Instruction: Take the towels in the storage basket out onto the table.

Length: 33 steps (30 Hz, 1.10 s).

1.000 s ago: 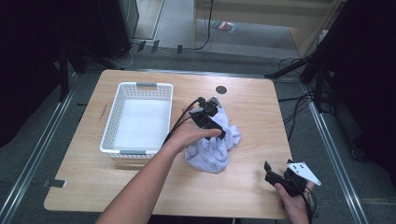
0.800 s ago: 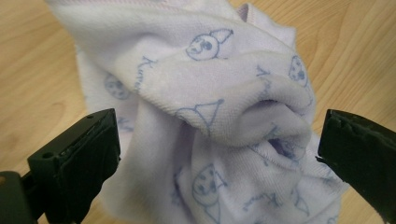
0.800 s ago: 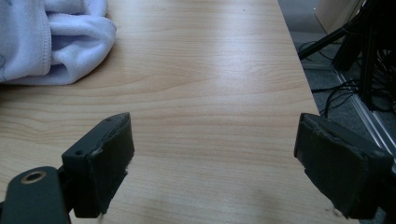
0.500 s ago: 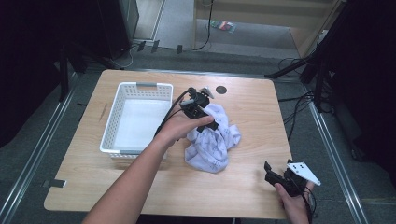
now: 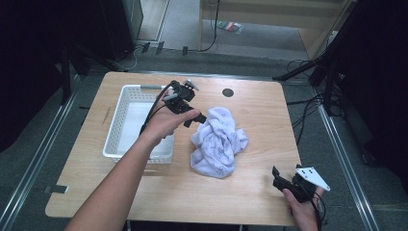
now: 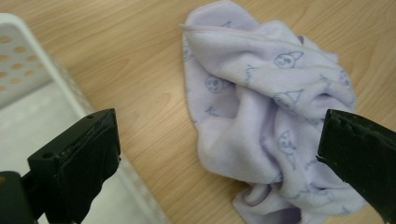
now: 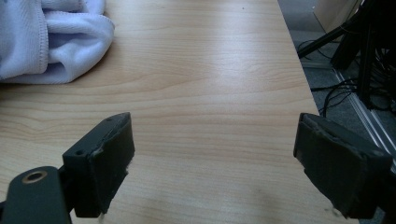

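Note:
A crumpled pale lilac towel [image 5: 219, 142] with small printed figures lies on the wooden table [image 5: 260, 110], just right of a white plastic basket [image 5: 115, 125]. My left gripper [image 5: 194, 119] hovers above the gap between basket and towel, open with nothing in it. In the left gripper view the towel [image 6: 261, 107] lies below and between the spread jaws of the left gripper [image 6: 217, 135], and the basket's corner [image 6: 28, 70] is at the left. My right gripper [image 5: 281, 180] rests low near the table's front right corner, open and empty. In the right gripper view, beyond that gripper [image 7: 212, 140], the towel's edge [image 7: 46, 37] is far off at upper left.
A small black round mark [image 5: 227, 92] sits on the table behind the towel. The basket looks empty. Cables and stand legs [image 5: 308, 72] lie on the floor past the table's right edge. Bare wood [image 7: 210, 70] stretches ahead of the right gripper.
My left gripper has lifted off the towel and drawn back left toward the basket, leaving the towel on the table. The right gripper has not moved.

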Each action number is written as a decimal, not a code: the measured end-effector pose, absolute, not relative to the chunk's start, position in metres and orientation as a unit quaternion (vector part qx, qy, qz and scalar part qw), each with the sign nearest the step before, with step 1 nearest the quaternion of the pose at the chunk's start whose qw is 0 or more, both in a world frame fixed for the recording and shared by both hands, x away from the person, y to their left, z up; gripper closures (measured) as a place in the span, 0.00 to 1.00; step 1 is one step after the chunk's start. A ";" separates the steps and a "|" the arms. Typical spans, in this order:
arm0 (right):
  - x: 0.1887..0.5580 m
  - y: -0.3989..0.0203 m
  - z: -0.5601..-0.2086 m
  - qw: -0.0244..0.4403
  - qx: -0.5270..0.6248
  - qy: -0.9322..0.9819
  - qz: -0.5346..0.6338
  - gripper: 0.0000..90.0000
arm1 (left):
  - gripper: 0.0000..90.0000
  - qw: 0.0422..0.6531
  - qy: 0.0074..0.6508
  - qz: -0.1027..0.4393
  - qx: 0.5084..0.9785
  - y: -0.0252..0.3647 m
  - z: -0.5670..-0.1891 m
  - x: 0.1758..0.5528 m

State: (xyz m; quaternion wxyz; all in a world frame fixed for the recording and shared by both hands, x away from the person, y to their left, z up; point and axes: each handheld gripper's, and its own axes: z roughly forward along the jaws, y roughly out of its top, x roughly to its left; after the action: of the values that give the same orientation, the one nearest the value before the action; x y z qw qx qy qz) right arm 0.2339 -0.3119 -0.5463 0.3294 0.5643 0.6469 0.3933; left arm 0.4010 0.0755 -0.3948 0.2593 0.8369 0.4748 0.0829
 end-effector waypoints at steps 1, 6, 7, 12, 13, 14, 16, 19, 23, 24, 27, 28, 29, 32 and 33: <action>0.234 -0.312 -0.546 0.329 0.564 0.647 0.393 0.14 | 0.00 0.260 0.477 0.084 0.835 0.079 -0.394 0.401; 0.234 -0.312 -0.546 0.328 0.566 0.647 0.392 0.14 | 0.00 0.263 0.491 0.090 0.826 0.095 -0.394 0.400; 0.234 -0.312 -0.546 0.328 0.566 0.647 0.392 0.14 | 0.00 0.263 0.492 0.092 0.825 0.099 -0.393 0.399; 0.234 -0.312 -0.546 0.328 0.566 0.647 0.391 0.14 | 0.00 0.263 0.501 0.100 0.818 0.117 -0.392 0.398; 0.234 -0.312 -0.546 0.328 0.566 0.648 0.391 0.14 | 0.00 0.263 0.503 0.100 0.817 0.120 -0.392 0.398; 0.234 -0.312 -0.546 0.328 0.566 0.648 0.391 0.14 | 0.00 0.264 0.507 0.101 0.814 0.124 -0.392 0.397; 0.234 -0.312 -0.546 0.328 0.566 0.647 0.391 0.14 | 0.00 0.265 0.509 0.101 0.812 0.131 -0.392 0.397; 0.234 -0.312 -0.546 0.328 0.566 0.647 0.391 0.14 | 0.00 0.264 0.516 0.107 0.808 0.141 -0.392 0.396; 0.234 -0.312 -0.546 0.328 0.566 0.648 0.390 0.14 | 0.00 0.268 0.523 0.109 0.802 0.152 -0.392 0.394; 0.234 -0.312 -0.546 0.329 0.566 0.648 0.390 0.14 | 0.00 0.268 0.523 0.108 0.802 0.155 -0.391 0.394; 0.234 -0.312 -0.546 0.329 0.566 0.647 0.390 0.14 | 0.00 0.265 0.527 0.112 0.800 0.164 -0.392 0.392; 0.234 -0.312 -0.546 0.329 0.566 0.647 0.390 0.14 | 0.00 0.265 0.527 0.112 0.800 0.164 -0.392 0.392; 0.234 -0.312 -0.546 0.329 0.566 0.648 0.390 0.14 | 0.00 0.263 0.532 0.114 0.797 0.171 -0.393 0.391; 0.234 -0.311 -0.546 0.328 0.567 0.648 0.389 0.14 | 0.00 0.259 0.539 0.115 0.793 0.182 -0.396 0.390; 0.234 -0.312 -0.546 0.328 0.567 0.648 0.390 0.14 | 0.00 0.258 0.542 0.119 0.791 0.186 -0.397 0.390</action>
State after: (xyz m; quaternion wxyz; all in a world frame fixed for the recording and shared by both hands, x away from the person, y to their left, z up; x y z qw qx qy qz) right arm 0.2343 -0.3115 -0.5463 0.3281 0.5666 0.6476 0.3896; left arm 0.3897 0.1861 -0.3972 0.2584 0.7911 0.5416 0.1187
